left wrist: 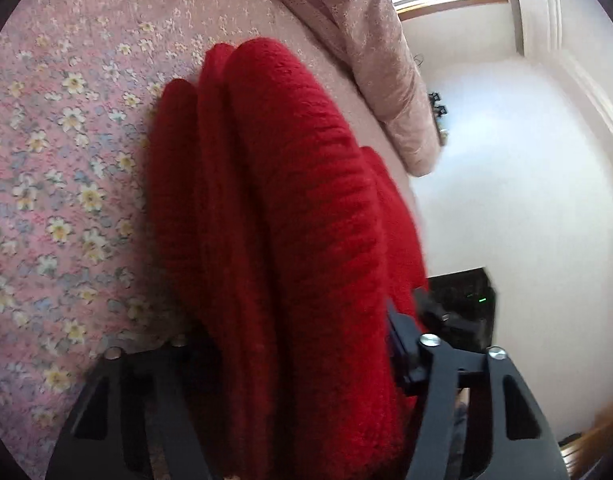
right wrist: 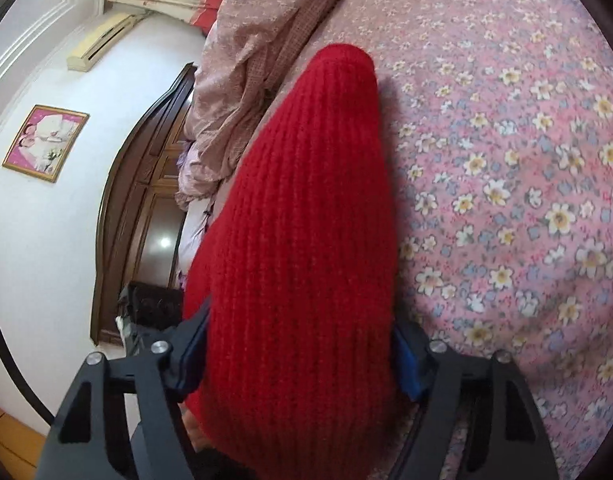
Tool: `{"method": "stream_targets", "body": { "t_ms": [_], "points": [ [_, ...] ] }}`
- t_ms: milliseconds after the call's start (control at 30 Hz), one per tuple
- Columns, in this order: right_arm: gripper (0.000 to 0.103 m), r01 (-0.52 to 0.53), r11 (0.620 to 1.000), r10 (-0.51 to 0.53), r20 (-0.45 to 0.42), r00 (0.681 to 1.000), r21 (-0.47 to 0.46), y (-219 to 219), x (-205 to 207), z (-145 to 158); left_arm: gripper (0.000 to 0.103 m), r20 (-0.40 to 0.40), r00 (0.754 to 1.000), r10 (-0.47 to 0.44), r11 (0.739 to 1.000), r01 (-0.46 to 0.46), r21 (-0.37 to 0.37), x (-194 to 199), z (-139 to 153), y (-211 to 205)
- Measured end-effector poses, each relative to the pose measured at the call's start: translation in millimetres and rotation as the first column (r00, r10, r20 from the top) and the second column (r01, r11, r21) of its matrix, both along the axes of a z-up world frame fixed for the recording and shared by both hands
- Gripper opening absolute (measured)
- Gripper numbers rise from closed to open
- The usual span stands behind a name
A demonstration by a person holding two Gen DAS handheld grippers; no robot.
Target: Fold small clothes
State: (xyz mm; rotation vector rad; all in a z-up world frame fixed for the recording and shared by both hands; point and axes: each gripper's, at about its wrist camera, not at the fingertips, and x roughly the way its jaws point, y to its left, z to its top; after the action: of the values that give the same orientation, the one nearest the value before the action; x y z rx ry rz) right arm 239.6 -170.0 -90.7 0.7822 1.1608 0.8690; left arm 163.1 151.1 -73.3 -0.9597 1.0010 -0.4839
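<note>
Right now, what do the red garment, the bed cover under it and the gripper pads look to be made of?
Red garment: a chunky ribbed knit, probably wool or acrylic, with a fuzzy matte surface. Bed cover: thin woven fabric, likely cotton, with a matte printed flower pattern. Blue pads on the right hand-held gripper: seemingly rubber or foam, smooth and dull; the frame looks like black plastic.

Both claws (left wrist: 302, 360) (right wrist: 298, 356) clamped on knit

text: none legible — labels: none — numbers: none
</note>
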Motion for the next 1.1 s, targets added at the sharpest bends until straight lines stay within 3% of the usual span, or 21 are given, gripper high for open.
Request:
{"method": "stream_targets", "body": {
  "t_ms": [67,167,300,467,667,767,833,933,1100],
  "points": [
    [0.070,0.005,1.000,-0.004,-0.022,1.000,0.028,-6,1,0,0.051,0.042,0.999,-0.006,0.998,0.004,0.057,2,14,-5],
    [0.066,0.016,1.000,-0.016,0.021,1.000,0.010,-18,0,15,0.050,0.093,0.995,-0.030,0.993,0.019,0.118,9,42,-18],
    [0.066,0.027,1.000,-0.027,0.096,0.995,0.008,-43,14,53,0.050,0.162,0.985,-0.057,0.994,0.041,0.101,42,73,-43],
    [0.066,0.068,0.998,-0.067,0.164,0.984,-0.003,-92,55,85,0.050,0.204,0.974,-0.099,0.990,0.076,0.117,102,90,-91],
    [0.066,0.171,0.985,-0.167,0.150,0.975,-0.014,-146,130,72,0.050,0.205,0.973,-0.102,0.984,0.068,0.166,177,71,-132],
    [0.066,0.202,0.979,-0.194,0.152,0.969,-0.037,-157,162,53,0.050,0.202,0.974,-0.100,0.971,0.050,0.236,199,47,-141],
    [0.066,0.227,0.972,-0.219,0.121,0.968,-0.058,-159,173,31,0.051,0.187,0.978,-0.092,0.958,0.036,0.284,206,28,-144],
    [0.067,0.253,0.966,-0.246,0.112,0.963,-0.047,-159,169,4,0.057,0.273,0.959,-0.076,0.965,0.002,0.262,194,11,-140],
    [0.070,0.233,0.970,-0.219,0.169,0.961,-0.064,-158,166,5,0.059,0.286,0.957,-0.055,0.969,-0.018,0.246,182,4,-135]
  ]
}}
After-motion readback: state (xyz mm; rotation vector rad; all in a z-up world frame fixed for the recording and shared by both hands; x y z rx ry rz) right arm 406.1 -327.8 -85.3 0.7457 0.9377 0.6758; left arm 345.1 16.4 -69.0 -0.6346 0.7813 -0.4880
